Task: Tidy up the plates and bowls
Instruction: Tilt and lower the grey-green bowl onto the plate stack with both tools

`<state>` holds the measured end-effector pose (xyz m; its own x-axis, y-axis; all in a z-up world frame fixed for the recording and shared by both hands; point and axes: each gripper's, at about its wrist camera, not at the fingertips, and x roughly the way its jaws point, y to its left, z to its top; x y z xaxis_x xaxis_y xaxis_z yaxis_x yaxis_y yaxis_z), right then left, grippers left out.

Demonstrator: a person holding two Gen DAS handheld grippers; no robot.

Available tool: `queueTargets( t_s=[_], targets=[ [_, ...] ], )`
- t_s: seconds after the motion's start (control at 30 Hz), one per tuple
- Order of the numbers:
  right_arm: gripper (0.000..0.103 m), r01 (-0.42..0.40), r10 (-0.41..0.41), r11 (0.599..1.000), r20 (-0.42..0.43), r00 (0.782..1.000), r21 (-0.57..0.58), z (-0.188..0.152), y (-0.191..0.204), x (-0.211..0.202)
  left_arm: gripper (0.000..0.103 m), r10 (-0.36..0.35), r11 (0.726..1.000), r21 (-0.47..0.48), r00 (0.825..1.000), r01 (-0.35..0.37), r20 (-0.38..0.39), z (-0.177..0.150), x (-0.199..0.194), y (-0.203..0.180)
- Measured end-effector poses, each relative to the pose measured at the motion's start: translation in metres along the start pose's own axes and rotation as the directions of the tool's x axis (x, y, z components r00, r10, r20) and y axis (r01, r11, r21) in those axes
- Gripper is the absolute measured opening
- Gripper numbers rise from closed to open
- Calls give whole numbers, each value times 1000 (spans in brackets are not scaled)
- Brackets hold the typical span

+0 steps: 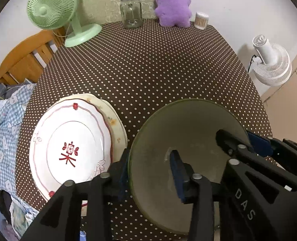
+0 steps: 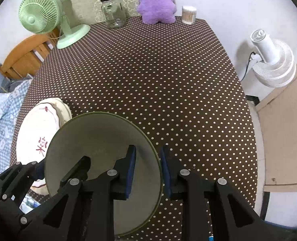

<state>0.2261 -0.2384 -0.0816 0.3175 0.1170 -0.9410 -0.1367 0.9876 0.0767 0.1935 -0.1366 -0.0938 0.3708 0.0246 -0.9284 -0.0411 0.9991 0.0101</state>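
An olive-green bowl [image 1: 186,128] [image 2: 100,134] is held over the near edge of the polka-dot table [image 1: 158,66]. My left gripper [image 1: 150,170] straddles its left rim, one finger inside and one outside. My right gripper [image 2: 147,168] straddles its right rim the same way and shows in the left wrist view [image 1: 246,142]. Both sets of jaws stand a little apart around the rim; contact is not clear. Left of the bowl, a white plate with red markings [image 1: 72,146] [image 2: 34,138] lies on a cream floral plate [image 1: 116,120].
At the table's far edge stand a green fan [image 1: 54,12], a glass jar [image 1: 130,12], a purple plush toy [image 1: 172,4] and a toothpick holder [image 1: 201,20]. A white fan [image 1: 273,66] stands beyond the right edge. A wooden chair [image 1: 26,58] and blue checked cloth [image 1: 5,124] are left.
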Motion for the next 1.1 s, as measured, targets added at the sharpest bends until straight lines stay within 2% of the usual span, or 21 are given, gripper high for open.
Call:
queueTargets(
  t_s=[0.03, 0.07, 0.1, 0.13, 0.27, 0.53, 0.63, 1.0, 1.1],
  targets=[
    [47, -11, 11, 1000, 0, 1000, 2, 0, -2, 0, 53, 4, 1000, 0, 1000, -4, -1, 0, 0, 0],
    [55, -9, 9, 1000, 4, 1000, 5, 0, -5, -1, 65, 0, 1000, -5, 1000, 0, -4, 0, 1, 0],
    [69, -14, 14, 1000, 9, 1000, 8, -1, -7, -2, 68, -10, 1000, -18, 1000, 10, -4, -1, 1, 2],
    [75, -25, 24, 1000, 15, 1000, 14, -2, -9, -3, 71, -12, 1000, -23, 1000, 12, -1, 0, 0, 2],
    [77, -51, 51, 998, 20, 998, 23, -4, -16, -4, 79, -4, 1000, -23, 1000, 4, -5, -1, 2, 0],
    [77, -61, 64, 994, -31, 997, 91, -7, -25, 10, 79, -57, 998, -9, 998, 57, -30, -1, 15, 1],
    [77, -37, 43, 994, -52, 998, 105, -7, -26, 17, 79, -77, 997, 4, 996, 77, -45, -1, 21, -1],
    [75, -13, 22, 992, -70, 997, 128, -9, -18, 36, 75, -136, 988, 60, 987, 141, -90, 0, 38, -14],
    [73, -34, 44, 990, -71, 996, 138, -9, -15, 39, 73, -153, 986, 58, 984, 158, -92, -1, 40, -13]
  ],
)
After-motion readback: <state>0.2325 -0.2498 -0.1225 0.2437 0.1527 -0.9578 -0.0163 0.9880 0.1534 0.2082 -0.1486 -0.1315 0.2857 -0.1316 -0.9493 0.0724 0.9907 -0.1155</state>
